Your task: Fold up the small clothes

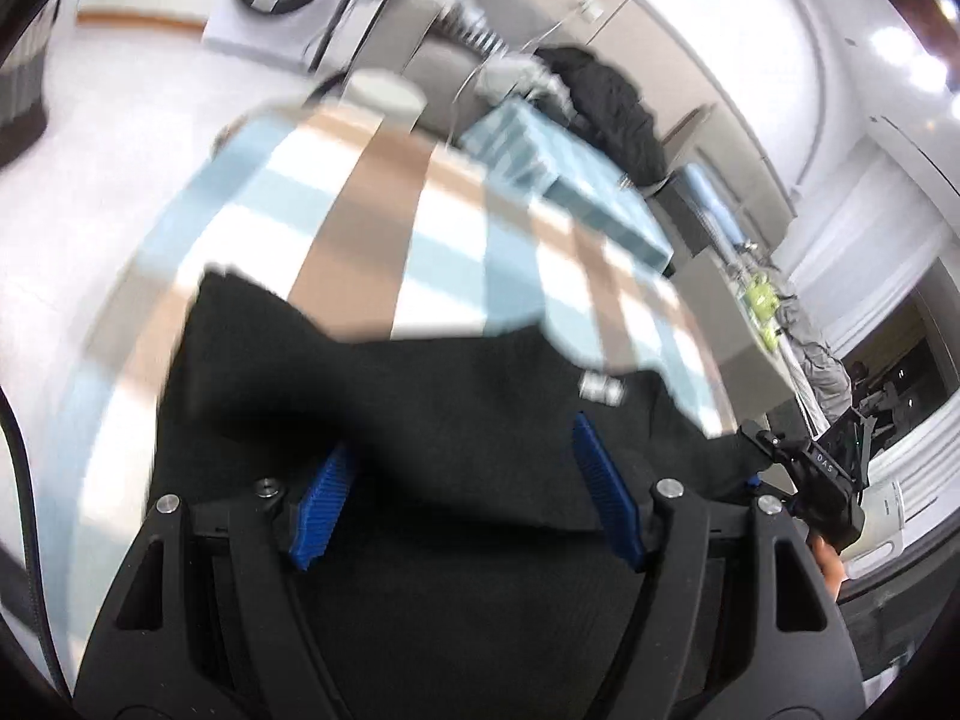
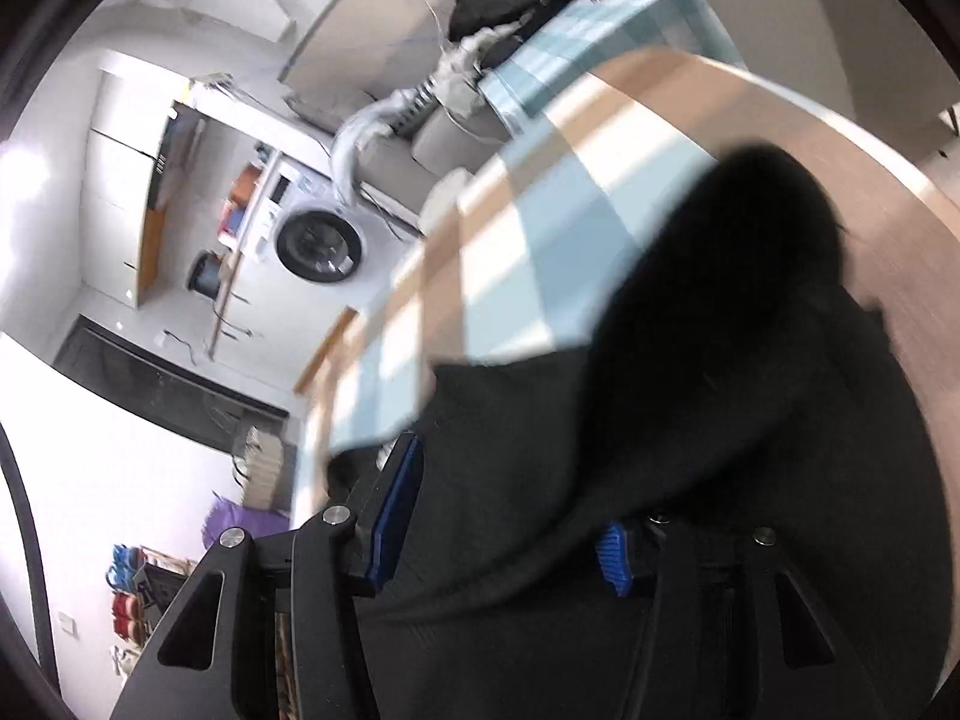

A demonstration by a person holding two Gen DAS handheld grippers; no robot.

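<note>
A round table covered by a checked cloth (image 1: 384,192) in pale blue, white and tan stands in a bright room with a white floor. Beyond it is a washing machine (image 2: 321,243), and at the far side a grey sofa (image 2: 390,150) carries a heap of dark clothes (image 1: 606,102) and a folded blue-striped cloth (image 1: 540,168). Both views are blurred.

A black garment (image 1: 480,396) lies on the near part of the table, with a small white label (image 1: 603,389) towards its right side. In the left wrist view the left gripper (image 1: 462,480) stands fairly wide, its blue pads on either side of the black fabric, which bunches up between them; the pads do not seem to press on it.

In the right wrist view the right gripper (image 2: 510,516) is about half open. The garment (image 2: 690,420) drapes over its right finger and fills the gap; I cannot tell whether the pads grip it. The right gripper also appears at the right edge of the left wrist view, with a hand (image 1: 831,564) behind it.
</note>
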